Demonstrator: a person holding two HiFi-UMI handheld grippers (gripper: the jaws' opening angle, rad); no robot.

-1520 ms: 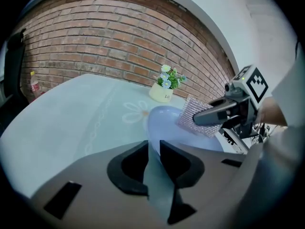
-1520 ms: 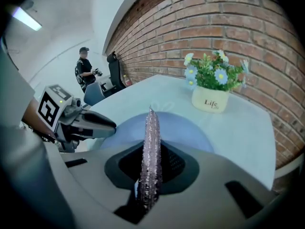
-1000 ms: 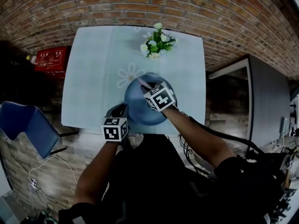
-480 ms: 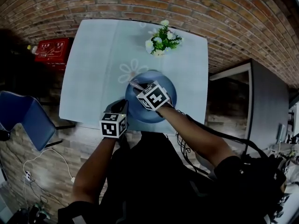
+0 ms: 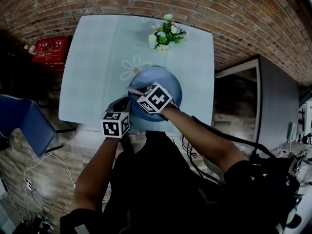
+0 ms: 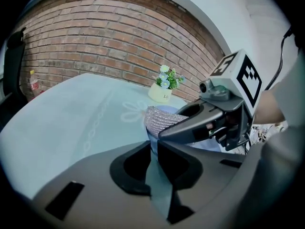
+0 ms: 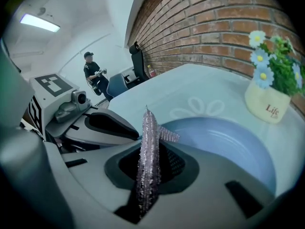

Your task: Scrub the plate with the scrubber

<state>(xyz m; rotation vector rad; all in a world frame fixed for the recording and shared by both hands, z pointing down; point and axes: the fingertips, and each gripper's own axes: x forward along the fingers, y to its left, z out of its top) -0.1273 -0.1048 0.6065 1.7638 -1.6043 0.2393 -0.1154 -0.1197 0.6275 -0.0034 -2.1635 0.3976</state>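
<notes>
A blue plate (image 5: 163, 82) lies near the front edge of the pale table (image 5: 92, 62). My left gripper (image 5: 125, 104) is shut on the plate's near-left rim; the left gripper view shows a blue sliver of rim (image 6: 153, 142) pinched between its jaws. My right gripper (image 5: 137, 92) is shut on a silvery mesh scrubber (image 5: 133, 89), held over the plate's left part. In the right gripper view the scrubber (image 7: 147, 161) stands upright between the jaws, with the plate (image 7: 233, 147) beyond. Whether the scrubber touches the plate, I cannot tell.
A small pot of flowers (image 5: 165, 33) stands on the table behind the plate. A red box (image 5: 48, 50) and a blue chair (image 5: 22, 126) are left of the table. Brick wall runs behind. A person (image 7: 93, 68) sits far off in the right gripper view.
My right gripper has carried the scrubber leftward across the plate, toward its left rim. The left gripper has kept its hold on the rim.
</notes>
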